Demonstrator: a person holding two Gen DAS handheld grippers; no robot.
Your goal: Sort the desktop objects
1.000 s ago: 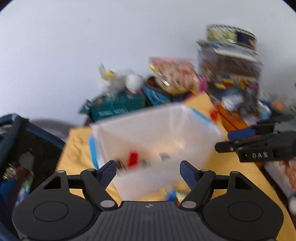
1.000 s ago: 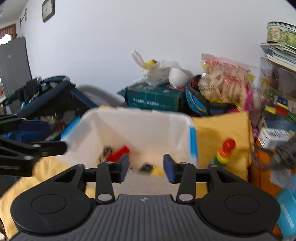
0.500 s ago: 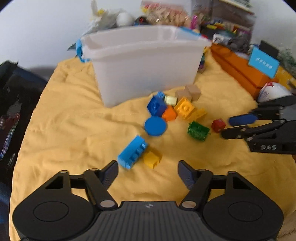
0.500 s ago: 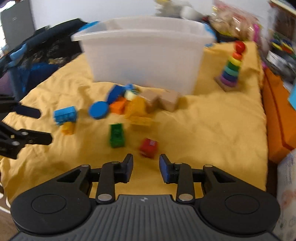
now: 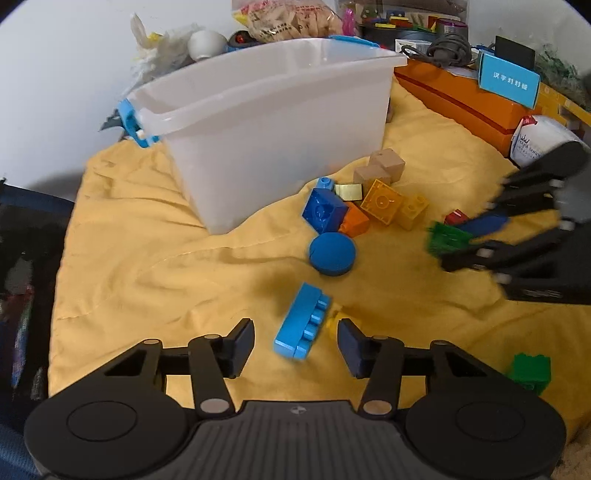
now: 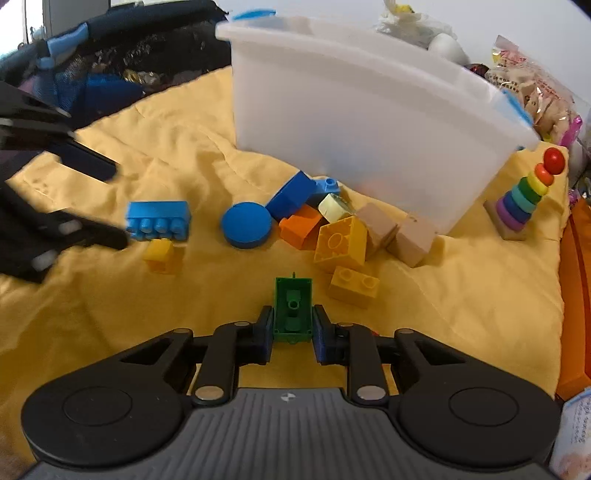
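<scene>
My right gripper (image 6: 291,328) is closing its jaws around the green brick (image 6: 292,310), in front of the white bin (image 6: 369,122). Only my left view shows my left gripper (image 5: 295,341) narrowing around the light-blue brick (image 5: 303,321).

Home setting, likely a playroom or living room corner. Yellow quilted cloth (image 5: 155,258) covers the surface, with toy building blocks (image 6: 343,240) scattered on it, a clear plastic storage bin (image 5: 266,122), and a wooden rainbow stacking toy (image 6: 524,199). Clutter along a plain white wall (image 5: 55,74): snack bag (image 5: 288,18), plastic bags, orange boxes (image 5: 461,96), a dark mesh basket (image 6: 122,62).
</scene>
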